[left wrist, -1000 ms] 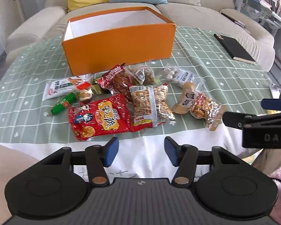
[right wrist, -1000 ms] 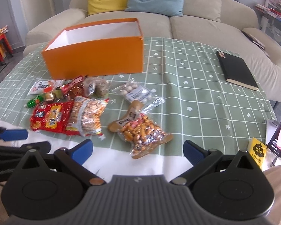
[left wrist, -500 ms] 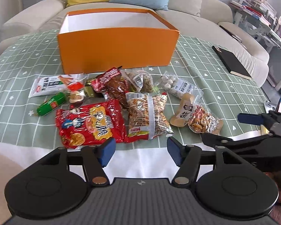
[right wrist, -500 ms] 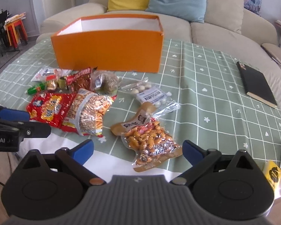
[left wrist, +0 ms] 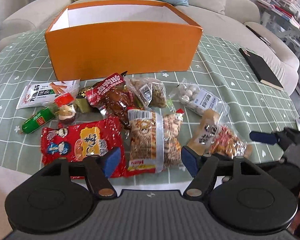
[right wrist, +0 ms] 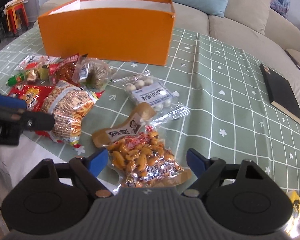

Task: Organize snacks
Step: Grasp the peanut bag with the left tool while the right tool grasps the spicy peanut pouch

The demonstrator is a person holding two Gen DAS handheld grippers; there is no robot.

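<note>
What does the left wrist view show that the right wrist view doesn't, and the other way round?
Only the left wrist view: the white interior of the orange box, and shelves of books at far right.
Only the right wrist view: red stools at far left, and a yellow packet off the table edge.
Both: the box, the black notebook, the peanut bag between the right gripper's closing jaws, and the sofa.

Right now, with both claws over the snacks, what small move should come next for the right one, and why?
Probably lower the right claw a little more onto the clear bag of orange snacks. That bag lies flat between its closing jaws, but the pads do not press it yet. The orange box behind the pile looks empty, and nothing is held, so a first grasp seems due.
</note>
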